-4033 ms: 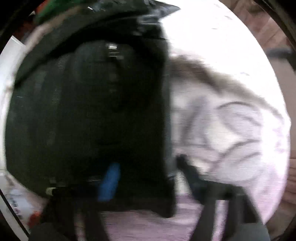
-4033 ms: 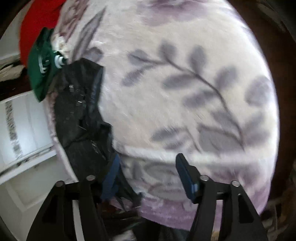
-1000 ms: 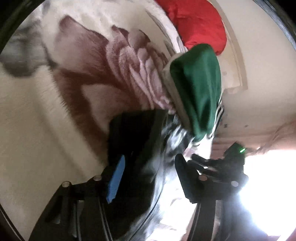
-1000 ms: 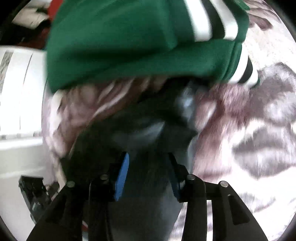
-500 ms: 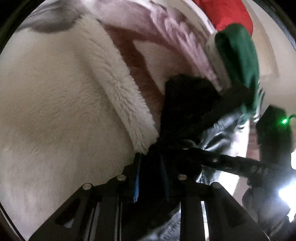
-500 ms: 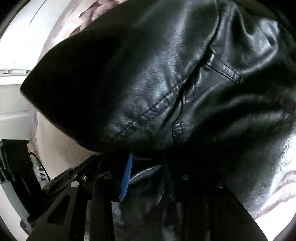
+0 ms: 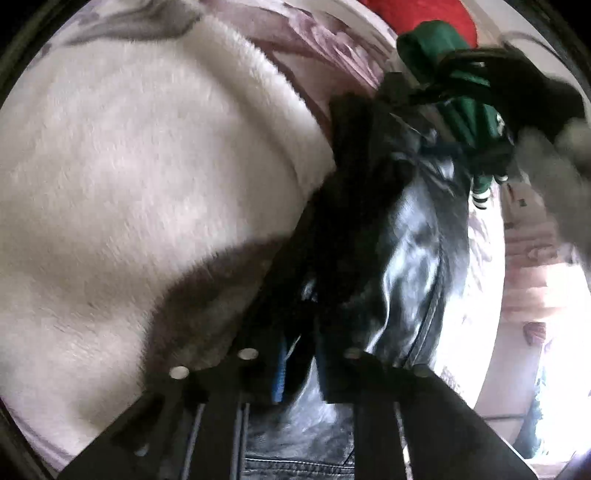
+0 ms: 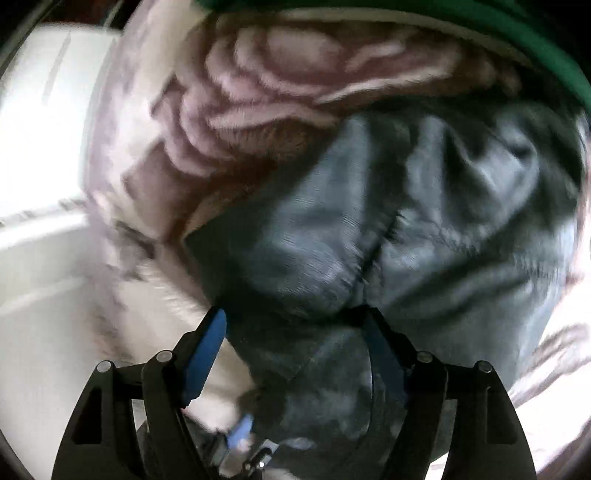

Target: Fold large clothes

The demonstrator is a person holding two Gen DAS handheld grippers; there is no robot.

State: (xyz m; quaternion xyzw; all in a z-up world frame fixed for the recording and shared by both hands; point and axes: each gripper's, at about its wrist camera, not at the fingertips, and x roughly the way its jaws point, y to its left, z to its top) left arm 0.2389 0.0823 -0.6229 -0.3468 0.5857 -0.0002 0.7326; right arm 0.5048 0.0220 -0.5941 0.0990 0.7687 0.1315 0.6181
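Observation:
A black leather jacket point(image 7: 406, 258) lies bunched on a fluffy white blanket with mauve flowers point(image 7: 129, 166). My left gripper point(image 7: 299, 365) is shut on a fold of the jacket, its blue pads pressed close on the leather. In the right wrist view the jacket point(image 8: 406, 221) fills the middle and right. My right gripper point(image 8: 295, 354) is open, its blue-padded fingers point(image 8: 207, 347) spread to either side of a bulge of the jacket. The other gripper shows blurred at the upper right of the left wrist view point(image 7: 517, 85).
A folded green garment with white and black stripes point(image 7: 461, 122) lies just beyond the jacket, with a red item point(image 7: 417, 14) behind it. The green garment's edge point(image 8: 517, 29) shows at the top right. White furniture point(image 8: 33, 147) stands at the left beside the bed.
My right gripper has let go of the jacket and opened; the leather has dropped back onto the blanket. My left gripper stays shut on the jacket and has shifted slightly.

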